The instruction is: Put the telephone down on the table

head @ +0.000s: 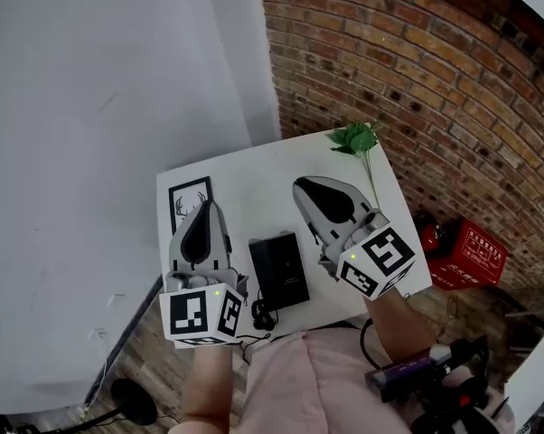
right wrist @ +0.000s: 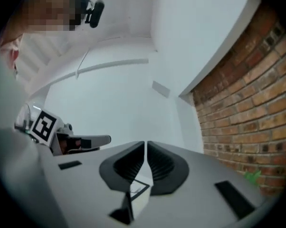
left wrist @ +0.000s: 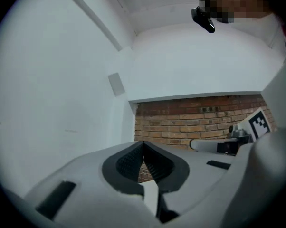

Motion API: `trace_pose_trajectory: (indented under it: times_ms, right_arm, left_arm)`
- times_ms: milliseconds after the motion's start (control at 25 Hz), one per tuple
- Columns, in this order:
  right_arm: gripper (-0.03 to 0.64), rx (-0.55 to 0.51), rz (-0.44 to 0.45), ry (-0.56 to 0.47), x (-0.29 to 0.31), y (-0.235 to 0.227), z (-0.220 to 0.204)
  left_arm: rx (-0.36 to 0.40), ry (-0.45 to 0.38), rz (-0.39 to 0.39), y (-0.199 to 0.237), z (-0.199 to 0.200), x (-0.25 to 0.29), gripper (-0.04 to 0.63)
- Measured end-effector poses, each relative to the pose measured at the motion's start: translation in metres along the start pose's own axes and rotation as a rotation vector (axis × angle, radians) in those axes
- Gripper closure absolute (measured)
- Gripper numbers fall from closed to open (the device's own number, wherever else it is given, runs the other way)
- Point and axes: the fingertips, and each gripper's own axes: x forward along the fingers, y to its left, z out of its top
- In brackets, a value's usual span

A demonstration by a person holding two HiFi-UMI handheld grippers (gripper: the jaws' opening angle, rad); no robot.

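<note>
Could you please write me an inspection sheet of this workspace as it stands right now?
Surface: small white table, standing near the brick wall.
Job's things: black telephone lies flat on the table, touched by neither gripper.
Clutter: framed picture at the table's left edge; green sprig at its far corner.
Grippers: left hand-held gripper shut, empty; right hand-held gripper shut, empty; both held above the table.
Cables: black cord looped at the telephone's near end.
Surroundings: brick wall, white wall, red crate on the floor.
</note>
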Motion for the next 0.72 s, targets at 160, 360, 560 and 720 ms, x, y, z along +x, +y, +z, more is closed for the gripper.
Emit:
trace_pose_trajectory:
  times_ms: [160, 360, 560, 720]
  right_arm:
    - [0.603, -0.093, -0.086, -0.01, -0.006, -0.004, 0.007]
    - [0.612, -0.136, -0.139, -0.008, -0.013, -0.008, 0.008]
    - [0.614, -0.158, -0.145, -0.002, -0.015, -0.006, 0.005]
    - [0.614, -0.169, -0.152, -0.007, -0.016, -0.005, 0.007]
  left_arm:
    - [0.051, -0.031, 0.024, -0.005, 0.014, 0.004, 0.595]
    - [0.089, -0.059, 0.03, -0.011, 0.022, 0.004, 0.595]
    - [0.079, -0.051, 0.016, -0.016, 0.018, 0.005, 0.595]
    - [0.102, -0.053, 0.01, -0.022, 0.02, 0.005, 0.595]
